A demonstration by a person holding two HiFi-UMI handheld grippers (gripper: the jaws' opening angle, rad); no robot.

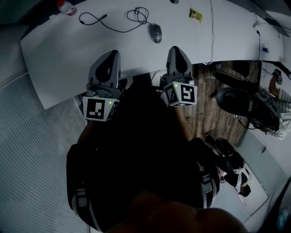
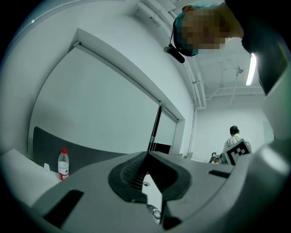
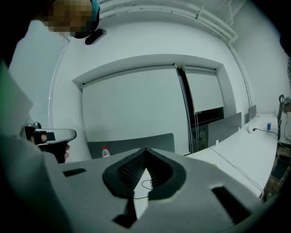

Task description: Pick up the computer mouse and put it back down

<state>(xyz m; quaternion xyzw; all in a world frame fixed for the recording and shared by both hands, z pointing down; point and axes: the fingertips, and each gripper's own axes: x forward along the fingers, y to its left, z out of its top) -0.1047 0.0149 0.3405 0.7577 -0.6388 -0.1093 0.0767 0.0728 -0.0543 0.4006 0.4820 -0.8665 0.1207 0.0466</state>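
Note:
A grey computer mouse lies on the white table near its far middle, its black cable looping off to the left behind it. My left gripper hangs over the table's near edge, down and left of the mouse, and its jaws meet at the tip with nothing between them. My right gripper sits just below and right of the mouse, short of it, jaws also together and empty. In the right gripper view, a loop of the cable shows through the slot below the closed pads.
A red-capped water bottle stands at the table's far left corner. A yellow tag and a white cable lie right of the mouse. A black office chair stands on the wooden floor to the right.

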